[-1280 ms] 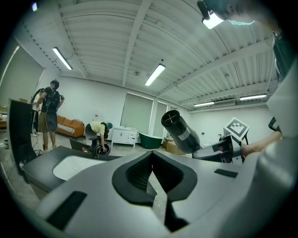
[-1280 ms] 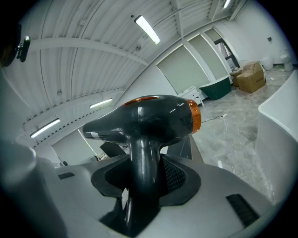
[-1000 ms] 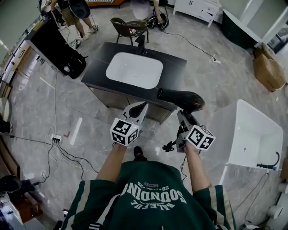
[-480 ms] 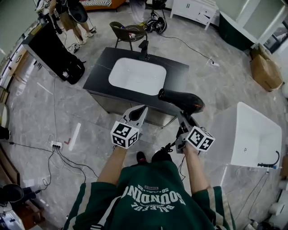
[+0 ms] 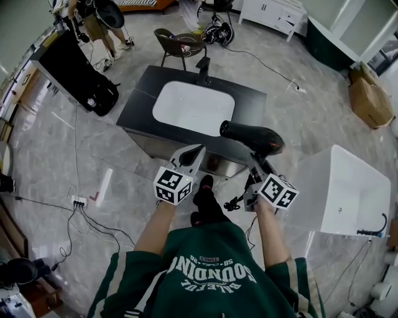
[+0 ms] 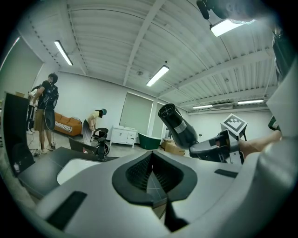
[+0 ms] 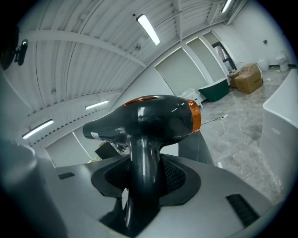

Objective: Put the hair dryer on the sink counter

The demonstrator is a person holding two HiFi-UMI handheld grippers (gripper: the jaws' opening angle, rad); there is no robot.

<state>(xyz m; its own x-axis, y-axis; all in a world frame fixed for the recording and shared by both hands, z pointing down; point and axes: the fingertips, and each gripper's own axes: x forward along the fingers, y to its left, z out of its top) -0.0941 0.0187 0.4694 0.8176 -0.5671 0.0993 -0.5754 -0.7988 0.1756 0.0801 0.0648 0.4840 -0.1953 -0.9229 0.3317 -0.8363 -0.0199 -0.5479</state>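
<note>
A black hair dryer with an orange ring hangs in the air just before the near right corner of the dark sink counter. My right gripper is shut on its handle, the barrel lying across above the jaws. The left gripper is beside it to the left, in front of the counter's near edge, shut with nothing held. The left gripper view shows the hair dryer to its right. A white basin and a black faucet are set in the counter.
A white bathtub stands at the right. Behind the counter is a chair. A black panel stands at the left, with people beyond it. Cables and a power strip lie on the floor at the left.
The person has stepped forward, a foot now showing below the grippers; the counter sits slightly further right and lower in view. Both grippers keep their pose and the hair dryer stays held.
</note>
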